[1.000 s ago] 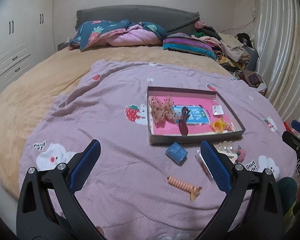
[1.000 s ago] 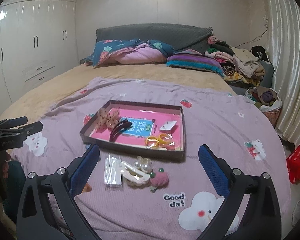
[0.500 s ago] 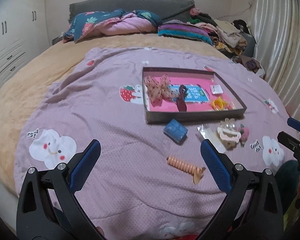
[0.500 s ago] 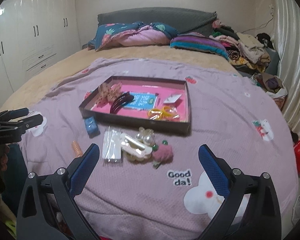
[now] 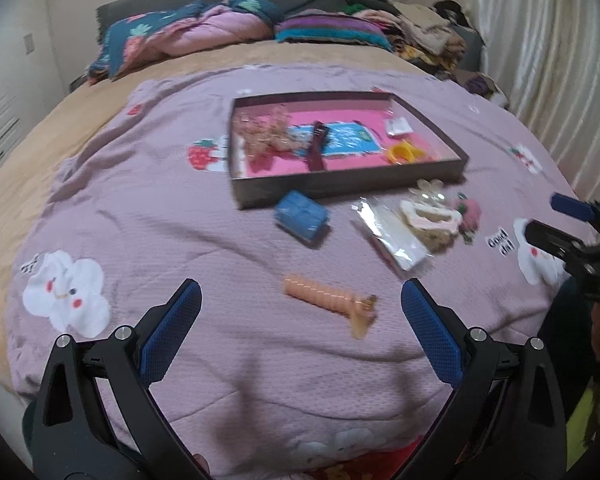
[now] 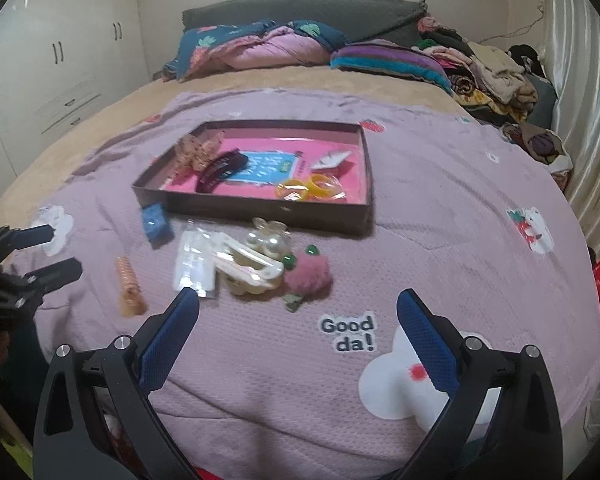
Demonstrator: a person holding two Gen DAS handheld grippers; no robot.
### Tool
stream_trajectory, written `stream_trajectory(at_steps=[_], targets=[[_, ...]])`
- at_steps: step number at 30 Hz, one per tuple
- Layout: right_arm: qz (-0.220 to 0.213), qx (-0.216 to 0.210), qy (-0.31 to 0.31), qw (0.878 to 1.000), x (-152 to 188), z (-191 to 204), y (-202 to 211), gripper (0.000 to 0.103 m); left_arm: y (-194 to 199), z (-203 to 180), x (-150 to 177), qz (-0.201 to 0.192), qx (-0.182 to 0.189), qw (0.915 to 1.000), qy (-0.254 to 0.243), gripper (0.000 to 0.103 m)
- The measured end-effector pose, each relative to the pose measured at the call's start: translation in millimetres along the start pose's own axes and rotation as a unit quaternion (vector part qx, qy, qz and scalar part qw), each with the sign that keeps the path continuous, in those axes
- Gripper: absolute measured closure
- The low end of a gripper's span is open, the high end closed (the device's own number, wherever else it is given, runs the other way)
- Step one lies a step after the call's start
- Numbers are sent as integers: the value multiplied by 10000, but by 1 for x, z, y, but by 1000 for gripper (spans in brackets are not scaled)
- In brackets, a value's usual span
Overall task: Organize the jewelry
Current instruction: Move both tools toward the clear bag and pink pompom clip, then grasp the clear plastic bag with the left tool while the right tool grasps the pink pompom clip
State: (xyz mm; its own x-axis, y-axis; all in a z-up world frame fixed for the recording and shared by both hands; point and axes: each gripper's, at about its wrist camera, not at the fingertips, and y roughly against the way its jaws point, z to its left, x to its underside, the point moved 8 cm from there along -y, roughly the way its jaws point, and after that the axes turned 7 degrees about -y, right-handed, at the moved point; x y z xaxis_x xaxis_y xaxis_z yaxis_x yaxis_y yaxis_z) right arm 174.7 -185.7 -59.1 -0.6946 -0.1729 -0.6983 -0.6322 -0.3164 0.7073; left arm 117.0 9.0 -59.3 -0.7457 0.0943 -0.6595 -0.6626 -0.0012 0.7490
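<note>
Jewelry lies partly in the tray (image 5: 428, 128) and partly loose on my purple blanket (image 5: 180, 220), just in front of the tray's near wall. Inside the tray I see a bow (image 5: 260, 136), a dark clip (image 5: 318, 148), a small white card (image 6: 332, 158) and yellow rings (image 6: 312, 190). Loose on the blanket: a blue box (image 5: 300, 216) near the tray's near-left corner, a clear packet (image 5: 392, 236), a cream clip (image 6: 252, 268) with pearls (image 6: 268, 242), a pink pompom (image 6: 308, 278), and an orange coil (image 5: 328, 300) nearest me.

Compared with half a second ago, both cameras sit lower and closer: the loose pieces loom larger, and the coil now lies between the tips of my left tongs (image 5: 300, 304). My left tongs are spread wide and hold nothing. My right tongs (image 6: 298, 310) are likewise wide apart and empty, with the left finger (image 6: 168, 336) just at the packet's near end and the pompom just beyond the gap. The view is blurred.

The blanket, printed with clouds and strawberries, covers a tan bed (image 6: 112, 108). Quilts (image 6: 256, 46) and clothes (image 6: 492, 76) pile along the headboard (image 6: 300, 10), white wardrobes (image 6: 52, 64) stand at left, a curtain (image 5: 548, 52) at right.
</note>
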Motion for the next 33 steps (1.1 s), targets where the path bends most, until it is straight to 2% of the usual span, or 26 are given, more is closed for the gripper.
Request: stream_trajectory(at_steps=[5,10,13,18,20,25,30,33], targets=[[102,146,-98,9998,2,-19,-15,4,-14,-24,-4,77,284,9993,-245,10],[250,122,-159,9995,3,-28,-29,5,-30,-36,-10,230,582,9978,-223,11],[388,-69,-260,9989,4,-27,-39,5,-40,-43,-17,290,753,9966,-178,21],[623,-115,-330,9974,4,-31,-61,6,-55,-52,-25,436,992,9940,-153,34],[753,-220,-394,9961,3,-32,-70,17,-60,-56,-27,502,1109,9925,-121,37],[990,-291,-321,9941,4,-28,-89,21,-71,-62,-28,648,1231,9902,-148,38],[1019,-310,-141,9942,-2,-24,-100,24,-83,-70,-28,808,1274,9882,-260,38],[1042,-482,-194,9932,-8,-25,-105,33,-89,-72,-28,870,1248,9879,-296,38]])
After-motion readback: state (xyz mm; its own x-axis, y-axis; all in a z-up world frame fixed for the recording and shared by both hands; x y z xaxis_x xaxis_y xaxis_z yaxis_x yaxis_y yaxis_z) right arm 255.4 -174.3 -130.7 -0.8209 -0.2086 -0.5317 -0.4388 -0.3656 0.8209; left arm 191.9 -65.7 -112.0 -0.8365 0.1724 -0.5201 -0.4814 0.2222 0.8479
